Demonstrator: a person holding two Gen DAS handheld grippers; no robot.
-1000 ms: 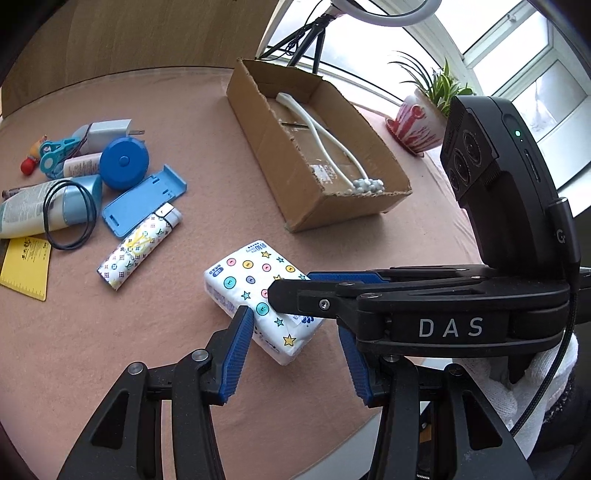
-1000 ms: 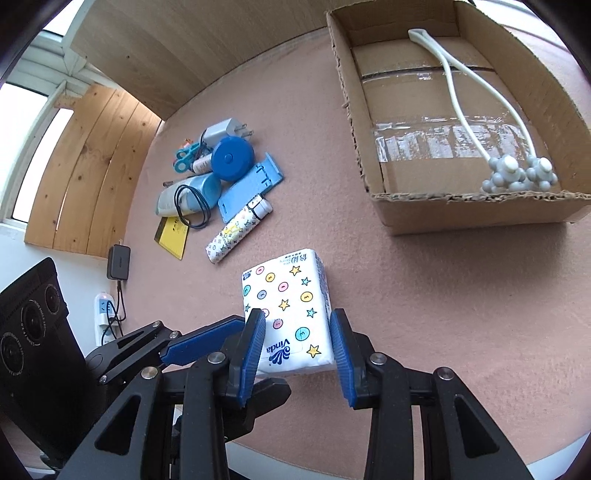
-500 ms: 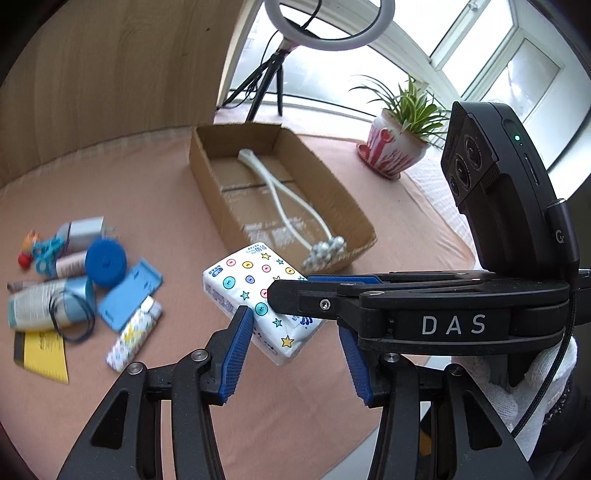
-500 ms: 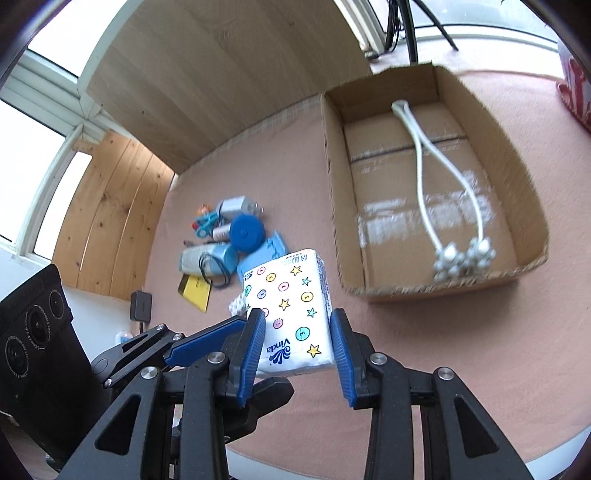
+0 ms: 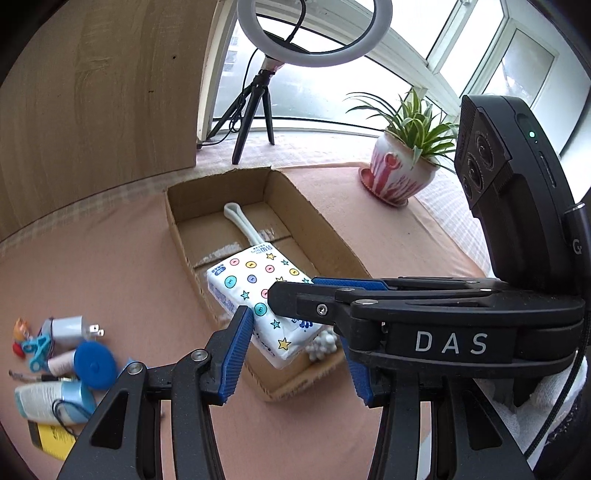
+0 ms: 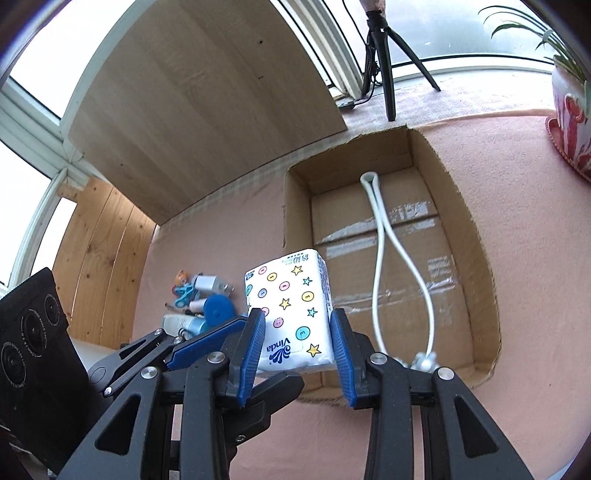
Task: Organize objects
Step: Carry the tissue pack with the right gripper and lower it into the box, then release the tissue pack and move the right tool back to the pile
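Right wrist view: right gripper (image 6: pixel 297 347) clamped on one Vinda tissue pack (image 6: pixel 290 314), both blue pads (image 6: pixel 255 347) pressed flat against its sides, pack lifted clear of the pink table cover (image 6: pixel 517 155) and hanging over the near left corner of the cardboard box (image 6: pixel 476 236). Left wrist view: left gripper (image 5: pixel 295 354) spread wide, gripping nothing, blue fingers (image 5: pixel 236 354) apart on either side of the same pack, which shows in the gap between them with the right gripper's arm crossing in front. One box, open-topped, holding one white looped cord (image 6: pixel 380 258) with a grey knobbly end (image 6: pixel 424 362) by the near wall. Beside the box to the left, a small heap: one white plug adapter (image 5: pixel 72 326), one round blue case (image 5: pixel 95 365), one blue clip (image 5: pixel 37 349), one pale tube (image 5: pixel 48 400), one yellow card (image 5: pixel 51 435). Beyond the table, one ring light on a tripod (image 5: pixel 314 33) and one potted plant (image 5: pixel 402 173).
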